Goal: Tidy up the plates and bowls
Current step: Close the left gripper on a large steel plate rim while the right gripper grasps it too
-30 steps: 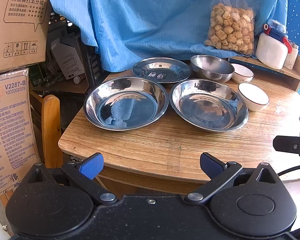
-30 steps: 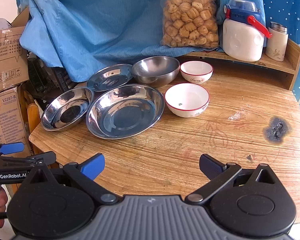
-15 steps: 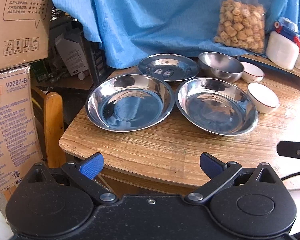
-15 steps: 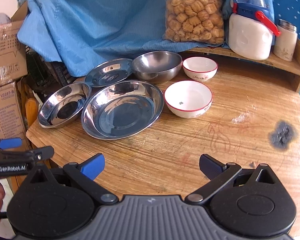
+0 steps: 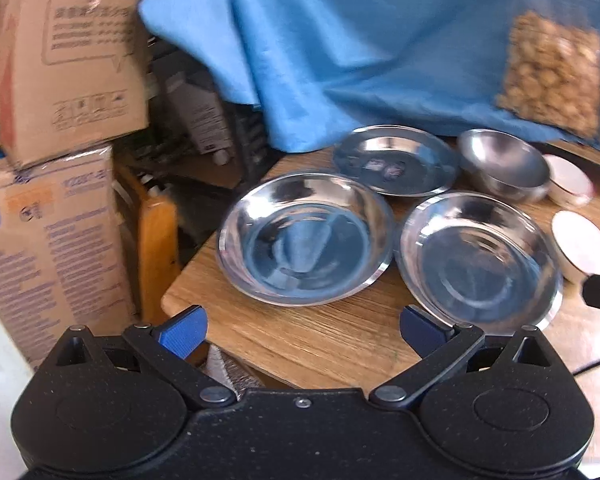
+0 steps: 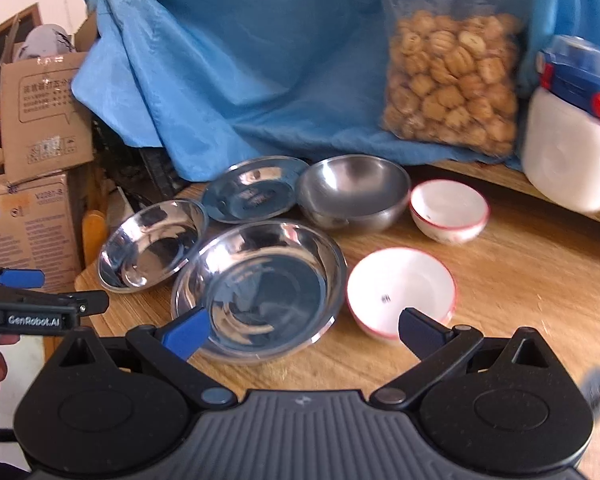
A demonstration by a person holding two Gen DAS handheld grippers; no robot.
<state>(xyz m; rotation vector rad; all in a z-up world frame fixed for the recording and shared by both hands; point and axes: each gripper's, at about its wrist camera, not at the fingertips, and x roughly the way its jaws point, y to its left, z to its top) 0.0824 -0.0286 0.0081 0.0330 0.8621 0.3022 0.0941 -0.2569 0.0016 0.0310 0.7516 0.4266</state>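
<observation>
Both pairs of blue-tipped fingers stand spread wide with nothing between them: the left gripper hangs at the lower middle of its view over the near table edge, and the right gripper sits low in its own frame, its fingers framing the near rim of a large steel plate and the nearer white bowl. Outward from there, on the wooden table, a second deep steel plate lies at centre left, touching or just beside the large one; a flatter steel plate and a steel bowl sit behind, and a second white bowl stands at upper right. The steel pieces look light, stiff and slippery, so a pinch on the thin rim seems safest. The red-rimmed white bowls are probably ceramic, heavier and chippable; grip across the wall and nest them gently.
</observation>
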